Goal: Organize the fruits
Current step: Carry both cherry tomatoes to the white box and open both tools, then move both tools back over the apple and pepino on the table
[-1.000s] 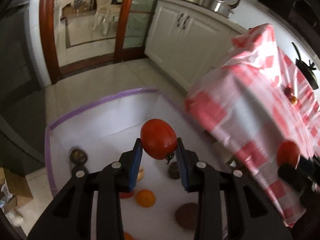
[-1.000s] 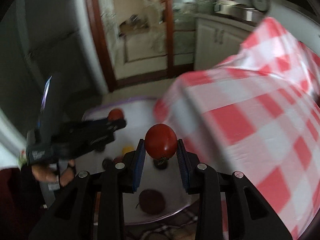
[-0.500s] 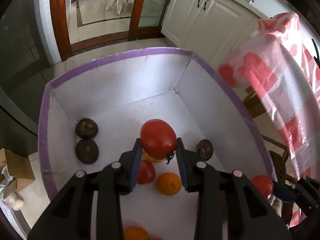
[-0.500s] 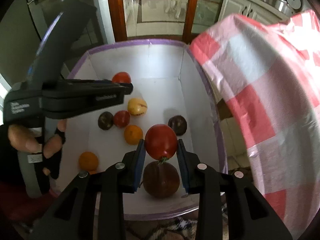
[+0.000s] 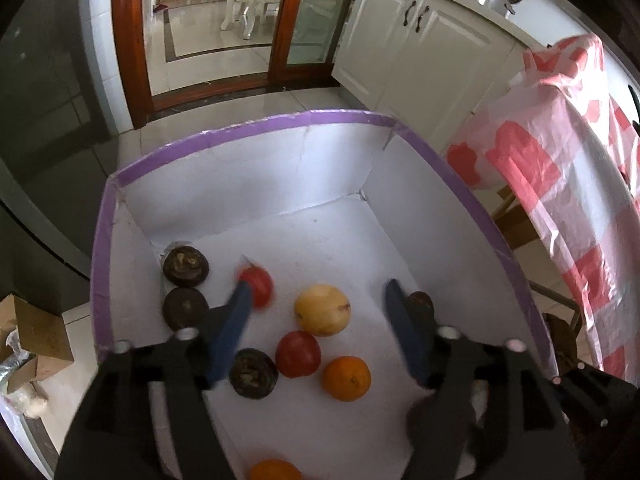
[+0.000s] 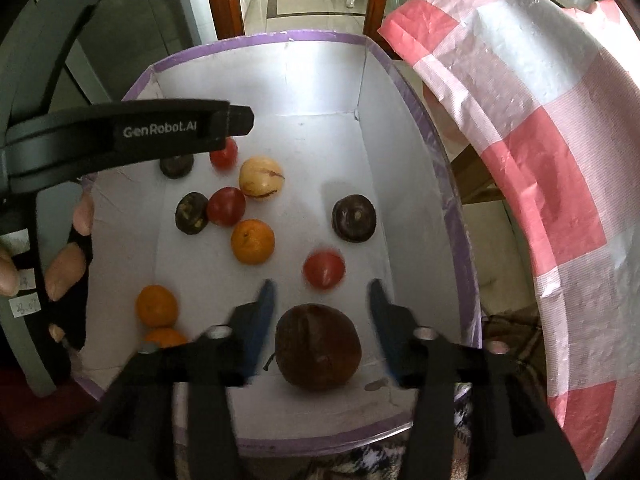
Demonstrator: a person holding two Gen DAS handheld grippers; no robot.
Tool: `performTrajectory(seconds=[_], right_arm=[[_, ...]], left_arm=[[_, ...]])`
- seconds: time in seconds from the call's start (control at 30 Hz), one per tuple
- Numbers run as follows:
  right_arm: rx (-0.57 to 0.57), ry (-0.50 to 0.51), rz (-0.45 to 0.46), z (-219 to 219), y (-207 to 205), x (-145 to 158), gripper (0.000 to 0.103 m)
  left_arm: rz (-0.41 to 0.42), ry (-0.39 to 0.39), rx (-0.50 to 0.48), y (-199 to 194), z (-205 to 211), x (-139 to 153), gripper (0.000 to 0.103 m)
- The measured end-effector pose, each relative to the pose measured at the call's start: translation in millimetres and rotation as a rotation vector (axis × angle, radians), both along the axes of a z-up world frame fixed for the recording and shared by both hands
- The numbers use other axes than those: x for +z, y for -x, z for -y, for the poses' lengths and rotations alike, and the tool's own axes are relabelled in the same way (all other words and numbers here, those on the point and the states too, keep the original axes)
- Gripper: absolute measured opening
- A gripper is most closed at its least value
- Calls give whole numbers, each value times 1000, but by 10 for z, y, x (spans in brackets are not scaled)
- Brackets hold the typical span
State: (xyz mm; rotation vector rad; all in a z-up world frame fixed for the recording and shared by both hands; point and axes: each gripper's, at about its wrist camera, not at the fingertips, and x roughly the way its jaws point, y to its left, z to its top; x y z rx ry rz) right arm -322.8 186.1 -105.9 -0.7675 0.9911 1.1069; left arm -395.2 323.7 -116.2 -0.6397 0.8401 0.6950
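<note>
A white box with a purple rim (image 5: 248, 126) (image 6: 260, 38) holds several fruits. My left gripper (image 5: 316, 300) is open above it; a blurred red tomato (image 5: 258, 286) is in the box just past its left finger. My right gripper (image 6: 320, 292) is open too; a blurred red tomato (image 6: 324, 269) is between and beyond its fingers, over the box floor. In the box lie a yellow fruit (image 5: 322, 309) (image 6: 261, 177), another tomato (image 5: 298, 354) (image 6: 226, 206), oranges (image 5: 346, 378) (image 6: 253, 241), dark fruits (image 5: 185, 266) (image 6: 354, 218) and a large brown fruit (image 6: 318, 346).
A table with a red-and-white checked cloth (image 5: 576, 184) (image 6: 540, 152) stands right of the box. White cabinets (image 5: 420, 48) and a glass door (image 5: 224, 20) are behind. A cardboard carton (image 5: 32, 340) sits on the floor at left. The left gripper's body (image 6: 120, 136) reaches over the box's left side.
Both grippers have opened and let go of their tomatoes, which have dropped into the box. Both grippers have moved closer over the box.
</note>
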Motion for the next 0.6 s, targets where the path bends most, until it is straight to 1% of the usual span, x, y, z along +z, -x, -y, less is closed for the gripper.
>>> performTrajectory(seconds=[0.03, 0.07, 0.17, 0.23, 0.43, 0.53, 0.6], right_arm=[[1, -4, 0, -3, 7, 8, 65], [4, -9, 1, 7, 12, 32, 68], [7, -11, 6, 18, 21, 55, 76], [8, -13, 6, 22, 22, 65, 77], [11, -26, 5, 20, 25, 108, 77], [14, -55, 6, 42, 27, 218, 77], [10, -101, -6, 76, 11, 353, 78]], left_arm=[[7, 1, 8, 17, -13, 9, 82], [15, 6, 16, 31, -28, 15, 83], [20, 29, 27, 38, -68, 3, 85], [26, 36, 32, 46, -83, 5, 88], [29, 32, 28, 50, -81, 16, 88], [37, 32, 30, 43, -89, 36, 89], [30, 16, 32, 44, -115, 99, 89]])
